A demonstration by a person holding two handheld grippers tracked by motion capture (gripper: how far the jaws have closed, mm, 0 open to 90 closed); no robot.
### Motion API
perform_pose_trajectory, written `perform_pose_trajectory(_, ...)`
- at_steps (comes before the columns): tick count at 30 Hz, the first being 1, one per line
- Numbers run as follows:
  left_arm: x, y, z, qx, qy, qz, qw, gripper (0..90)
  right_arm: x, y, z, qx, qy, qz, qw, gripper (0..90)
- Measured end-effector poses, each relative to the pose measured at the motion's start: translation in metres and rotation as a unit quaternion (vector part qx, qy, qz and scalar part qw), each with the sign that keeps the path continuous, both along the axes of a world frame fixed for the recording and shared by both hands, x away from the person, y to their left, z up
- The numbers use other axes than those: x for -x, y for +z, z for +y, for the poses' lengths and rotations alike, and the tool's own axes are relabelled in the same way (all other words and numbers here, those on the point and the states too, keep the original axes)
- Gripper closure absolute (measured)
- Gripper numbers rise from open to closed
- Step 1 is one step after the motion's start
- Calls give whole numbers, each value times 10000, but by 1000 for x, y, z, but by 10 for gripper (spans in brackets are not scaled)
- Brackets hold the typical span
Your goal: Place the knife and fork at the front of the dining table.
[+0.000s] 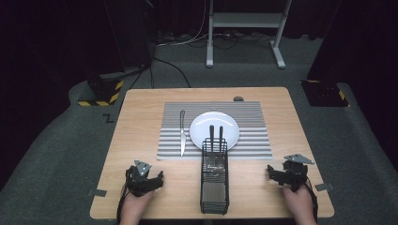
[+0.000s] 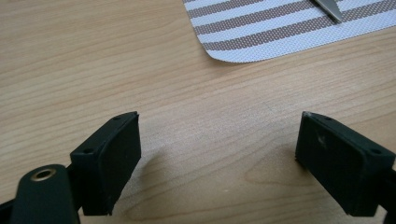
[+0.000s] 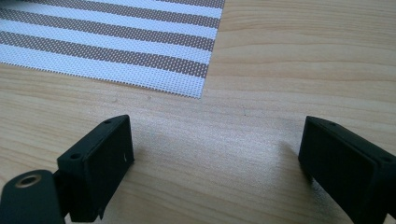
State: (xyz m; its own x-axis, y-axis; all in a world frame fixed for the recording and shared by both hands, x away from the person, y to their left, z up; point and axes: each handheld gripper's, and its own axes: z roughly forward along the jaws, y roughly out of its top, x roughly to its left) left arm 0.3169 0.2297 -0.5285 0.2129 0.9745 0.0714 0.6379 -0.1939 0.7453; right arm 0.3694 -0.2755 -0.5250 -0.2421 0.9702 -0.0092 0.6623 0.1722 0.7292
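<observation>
1. Light wooden table (image 1: 141,140): we rest both grippers on its near edge, one at each near corner, well apart.
2. Grey-and-white striped woven placemat (image 1: 248,140): ahead of both grippers, between them and the far edge. Its near-left corner sits just ahead of the left gripper's jaws in the left gripper view (image 2: 243,51); its near-right corner sits ahead-left of the right gripper's jaws in the right gripper view (image 3: 140,51).
3. Black wire-mesh cutlery basket (image 1: 214,187): lying on the table midway between our grippers, its far end overlapping the placemat edge. Two black-handled utensils (image 1: 216,136) stick out of it, pointing away from us onto the plate.
4. Round white plate (image 1: 214,123): on the placemat, ahead of the basket, well ahead of both grippers.
5. Steel table knife (image 1: 182,133): on the placemat just left of the plate, ahead-right of the left gripper, nearest thing to it; its tip shows in the left gripper view (image 2: 329,8).
6. Left gripper (image 1: 149,180): jaws wide apart, nothing between them, bare wood below.
7. Right gripper (image 1: 278,174): jaws wide apart, holding nothing, bare wood below.
</observation>
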Motion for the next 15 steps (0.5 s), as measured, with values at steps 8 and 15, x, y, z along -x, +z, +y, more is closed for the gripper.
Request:
perform_pose_trajectory(8,-3,-1,4,345,79,179,9992,132,7,1,1,42,133,-200,9997,151)
perform_pose_trajectory(15,-4,-1,5,341,42,206,9992,121,22,18,7,-77,268,-837,9961,155)
